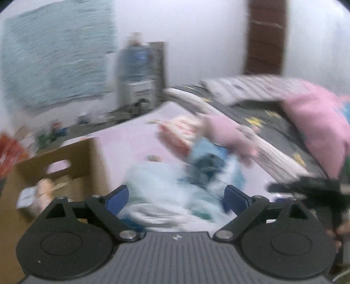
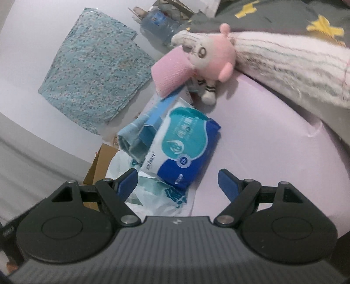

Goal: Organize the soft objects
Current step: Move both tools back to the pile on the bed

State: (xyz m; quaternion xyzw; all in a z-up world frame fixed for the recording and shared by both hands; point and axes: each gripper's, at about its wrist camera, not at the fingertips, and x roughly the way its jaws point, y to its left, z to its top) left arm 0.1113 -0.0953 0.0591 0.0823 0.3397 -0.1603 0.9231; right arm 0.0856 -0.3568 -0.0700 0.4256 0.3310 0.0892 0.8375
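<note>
On a pale pink bed sheet [image 2: 262, 142] lies a pile of soft things: a blue, teal and white wipes pack [image 2: 186, 148], a light blue carton [image 2: 161, 113], a folded blue cloth [image 2: 129, 137], a pink pad [image 2: 170, 72] and a pink plush doll [image 2: 214, 61]. My right gripper [image 2: 178, 183] is open just short of the wipes pack, its pads clear of it. The left wrist view is blurred. There my left gripper [image 1: 177, 198] stands open over the blurred teal and white packs [image 1: 166, 185], gripping nothing. The plush doll [image 1: 227, 135] lies beyond them.
An open cardboard box [image 1: 54, 170] stands left of the bed. A striped blanket [image 2: 284, 63], a dark star-print cover [image 2: 284, 17] and a pink pillow [image 1: 317, 126] lie to the right. A crumpled plastic bag [image 2: 153, 196] is at the sheet's edge. A teal floral cloth [image 2: 94, 72] and a water bottle [image 2: 159, 21] are behind.
</note>
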